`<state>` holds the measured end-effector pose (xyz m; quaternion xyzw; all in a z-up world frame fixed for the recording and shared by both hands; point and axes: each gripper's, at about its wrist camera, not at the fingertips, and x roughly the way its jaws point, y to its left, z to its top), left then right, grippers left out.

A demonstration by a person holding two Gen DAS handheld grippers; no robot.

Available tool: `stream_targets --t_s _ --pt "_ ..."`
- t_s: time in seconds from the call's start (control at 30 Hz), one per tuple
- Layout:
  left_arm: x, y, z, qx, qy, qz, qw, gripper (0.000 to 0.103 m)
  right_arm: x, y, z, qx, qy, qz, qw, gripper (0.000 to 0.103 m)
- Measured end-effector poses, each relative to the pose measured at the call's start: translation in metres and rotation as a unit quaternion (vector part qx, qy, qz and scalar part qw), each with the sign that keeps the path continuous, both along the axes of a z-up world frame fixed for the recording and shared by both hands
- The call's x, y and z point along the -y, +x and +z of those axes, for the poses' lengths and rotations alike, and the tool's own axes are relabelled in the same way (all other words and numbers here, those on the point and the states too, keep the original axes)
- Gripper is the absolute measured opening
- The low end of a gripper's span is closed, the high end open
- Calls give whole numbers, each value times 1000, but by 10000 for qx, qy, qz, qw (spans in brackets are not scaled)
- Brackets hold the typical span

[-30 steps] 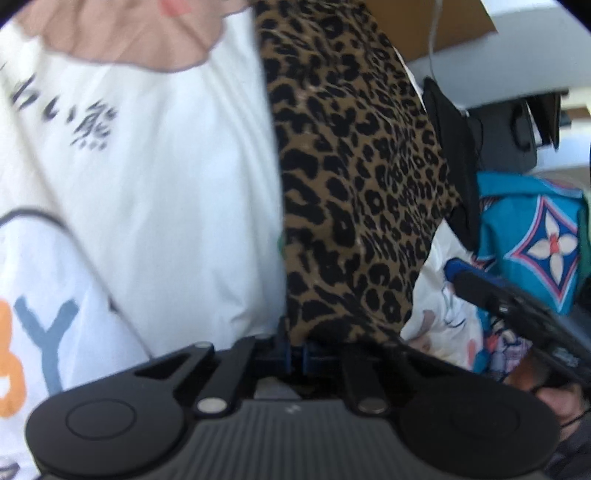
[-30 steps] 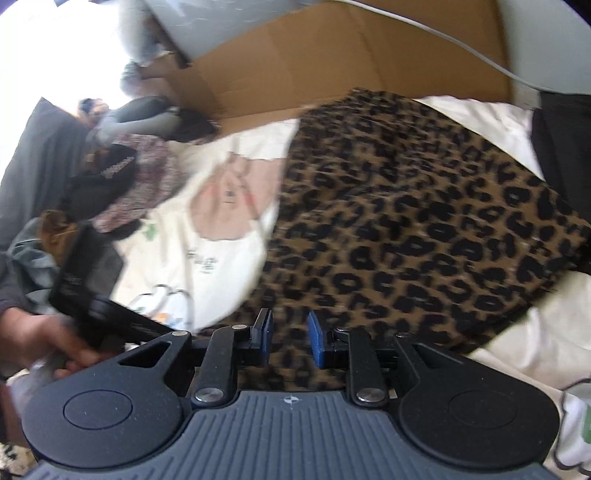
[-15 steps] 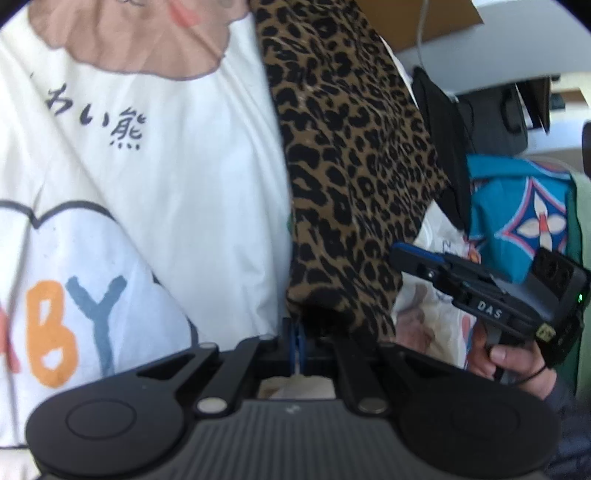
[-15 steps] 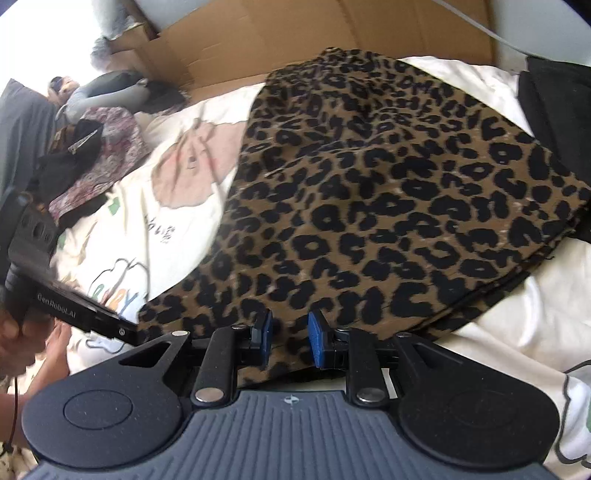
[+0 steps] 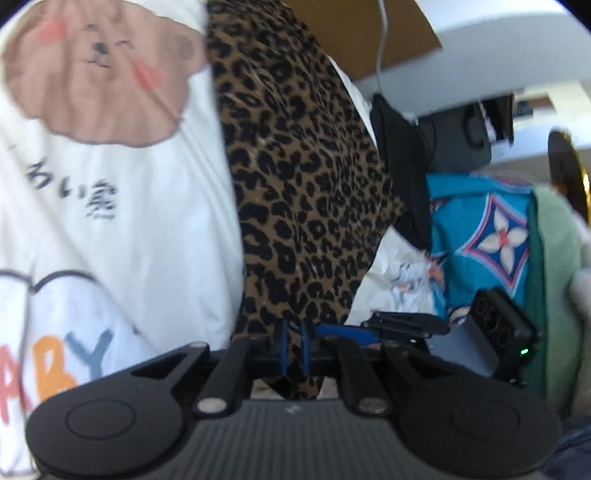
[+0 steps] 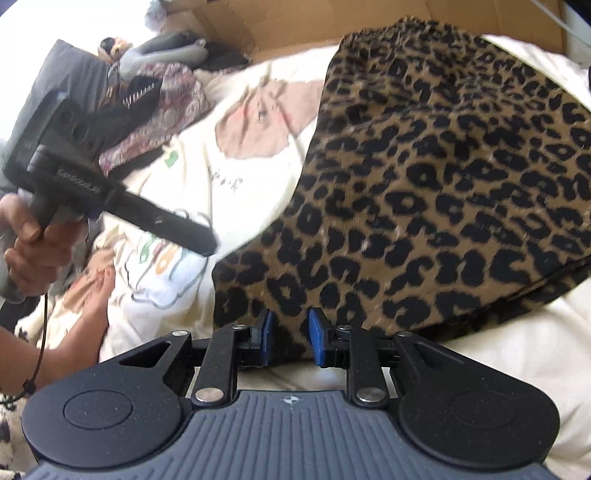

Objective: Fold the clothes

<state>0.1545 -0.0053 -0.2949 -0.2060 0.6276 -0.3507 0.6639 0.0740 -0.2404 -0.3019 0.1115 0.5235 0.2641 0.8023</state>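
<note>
A leopard-print garment (image 5: 303, 184) (image 6: 443, 184) lies spread on a white bear-print sheet (image 5: 110, 192) (image 6: 240, 155). My left gripper (image 5: 293, 347) pinches its near corner, and the fabric runs between the blue pads and hangs below them. The right wrist view shows that left gripper (image 6: 205, 243) held by a hand (image 6: 26, 236), its tip at the garment's left edge. My right gripper (image 6: 291, 332) stands open over the near hem, pads on either side of the fabric edge. From the left wrist, the right gripper (image 5: 332, 329) appears just right of the corner.
Brown cardboard (image 6: 295, 22) stands behind the bed. A heap of dark and patterned clothes (image 6: 155, 99) lies at the far left. A blue flower-print cloth (image 5: 487, 236), a green cloth (image 5: 554, 258) and a black item (image 5: 399, 155) sit to the garment's right.
The right gripper has come closer to the left one, down to the garment's near hem. The left gripper kept the leopard corner, and its pads now show a narrow gap filled by fabric.
</note>
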Motion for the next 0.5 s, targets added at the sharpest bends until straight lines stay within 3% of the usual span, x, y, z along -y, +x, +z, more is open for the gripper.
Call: stream_targets --t_s 0.2,0.33,0.5 --pt "25 -13 -24 -182 530 -527 9970 6 11 -2 1 -66 14 -160 9998 26" --pt "21 -18 -27 -360 510 -473 9969 6 25 -1 3 -36 63 -441 9990 26" --pt "11 -19 -12 -175 617 -542 9965 8 33 -1 3 -27 74 -545 9985 26"
